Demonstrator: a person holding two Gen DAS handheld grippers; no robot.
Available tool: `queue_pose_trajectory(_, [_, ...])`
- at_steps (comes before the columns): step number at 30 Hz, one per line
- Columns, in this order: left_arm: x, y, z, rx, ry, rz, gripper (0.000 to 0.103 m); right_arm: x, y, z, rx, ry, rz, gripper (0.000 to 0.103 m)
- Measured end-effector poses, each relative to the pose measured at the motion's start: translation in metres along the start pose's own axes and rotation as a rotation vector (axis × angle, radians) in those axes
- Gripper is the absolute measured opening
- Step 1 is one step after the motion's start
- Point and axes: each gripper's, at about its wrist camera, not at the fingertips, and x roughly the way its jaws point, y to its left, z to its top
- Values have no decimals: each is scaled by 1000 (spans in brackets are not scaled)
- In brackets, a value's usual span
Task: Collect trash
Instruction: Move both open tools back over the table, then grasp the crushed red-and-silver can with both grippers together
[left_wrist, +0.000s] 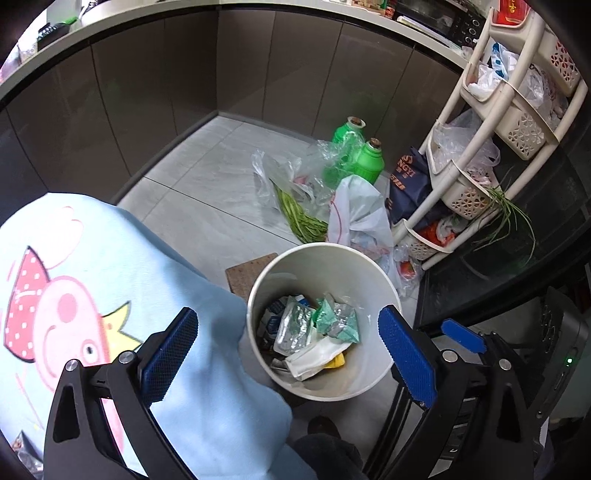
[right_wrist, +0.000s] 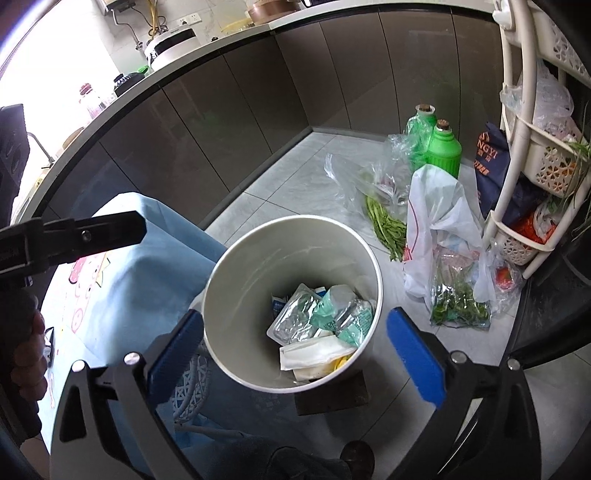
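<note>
A white round bin (left_wrist: 314, 269) stands on the floor beside the table. It holds a silver foil packet (left_wrist: 295, 328), a green crumpled packet (left_wrist: 338, 321) and white tissue (left_wrist: 314, 356). My left gripper (left_wrist: 288, 314) hovers above the bin's mouth, open, with nothing between its blue pads. In the right wrist view the same bin (right_wrist: 280, 251) shows the foil packet (right_wrist: 295, 317) and the tissue (right_wrist: 314, 354). My right gripper (right_wrist: 295, 315) also hangs open and empty over it. The left gripper's black finger (right_wrist: 110, 229) juts in from the left.
A light blue cloth with a cartoon pig (left_wrist: 92, 295) covers the table at left. On the floor behind the bin lie clear bags of greens (left_wrist: 295, 214), two green bottles (left_wrist: 369, 158) and a white bag (right_wrist: 439, 221). A beige basket rack (left_wrist: 480, 166) stands at right.
</note>
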Motion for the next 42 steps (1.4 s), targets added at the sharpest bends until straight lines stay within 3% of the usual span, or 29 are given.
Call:
queue_pose_trajectory(5, [-28, -1, -4, 17, -52, 69, 94, -13, 13, 4, -14, -18, -2, 100])
queue_pose_trajectory(9, [-55, 3, -12, -3, -96, 82, 94, -27, 24, 7, -39, -36, 7, 100])
queue_pose_trajectory(16, [-110, 20, -32, -80, -179, 105, 94, -55, 51, 10, -94, -73, 32, 100])
queue_pose_trajectory(23, [-165, 46, -65, -186, -241, 202, 94, -72, 91, 7, -153, -73, 94, 100])
queue_pose_trajectory(36, [-222, 127, -135, -381, -257, 317, 94, -74, 186, -8, -315, -27, 203, 100])
queue_pose_trajectory(42, [-244, 184, -179, -509, -248, 337, 94, -65, 232, -23, -400, 16, 251, 100])
